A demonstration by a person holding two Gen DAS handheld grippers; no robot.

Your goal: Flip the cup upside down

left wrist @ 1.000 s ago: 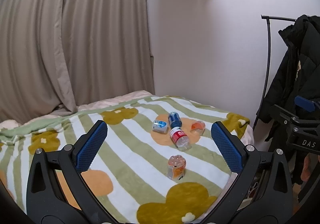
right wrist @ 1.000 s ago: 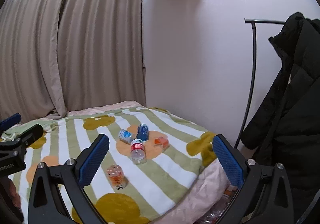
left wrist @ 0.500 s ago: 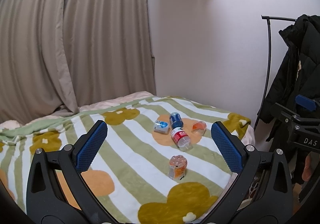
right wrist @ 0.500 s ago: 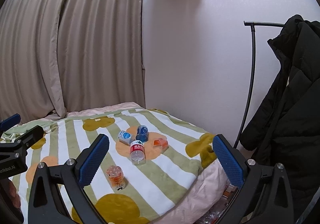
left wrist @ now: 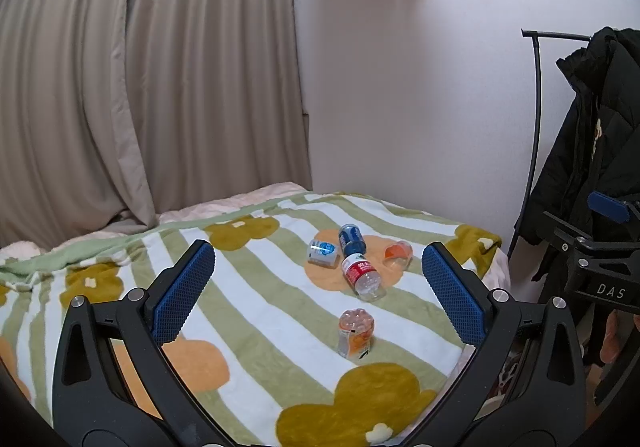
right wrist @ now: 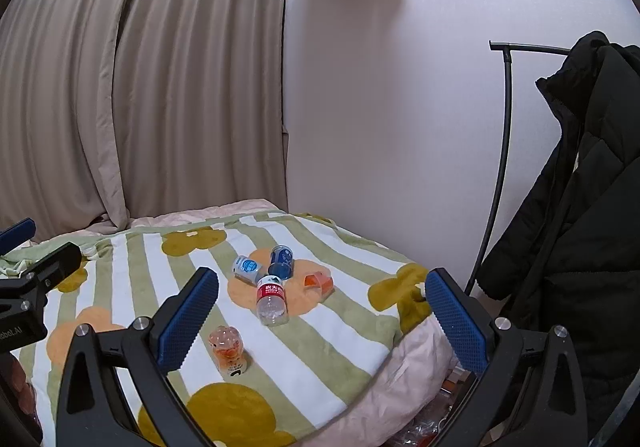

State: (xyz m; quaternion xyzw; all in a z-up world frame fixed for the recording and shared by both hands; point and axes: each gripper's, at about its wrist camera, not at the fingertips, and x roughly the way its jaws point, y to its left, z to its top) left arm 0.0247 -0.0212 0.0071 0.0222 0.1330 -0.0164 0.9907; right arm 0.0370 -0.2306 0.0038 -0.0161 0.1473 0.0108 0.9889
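Observation:
A small clear cup with an orange tint (left wrist: 398, 251) (right wrist: 319, 282) lies on its side on the striped flower blanket (left wrist: 260, 311) (right wrist: 340, 347), near the far right corner of the bed. My left gripper (left wrist: 320, 291) is open and held well short of it, above the bed, with nothing between its blue pads. My right gripper (right wrist: 322, 315) is open too, empty, and also far back from the cup. The right gripper's body (left wrist: 600, 259) shows at the right edge of the left wrist view.
Next to the cup lie a red-labelled clear bottle (left wrist: 362, 277) (right wrist: 272, 299), a blue can (left wrist: 352, 239) (right wrist: 281, 259) and a pale blue can (left wrist: 323, 252) (right wrist: 248, 268). A small orange container (left wrist: 356, 334) (right wrist: 229, 351) stands nearer. A black coat (right wrist: 580, 227) on a rack hangs right; a curtain (left wrist: 140, 87) is behind.
Both views have drifted only slightly. Nothing on the bed has moved, and both grippers stay open and empty.

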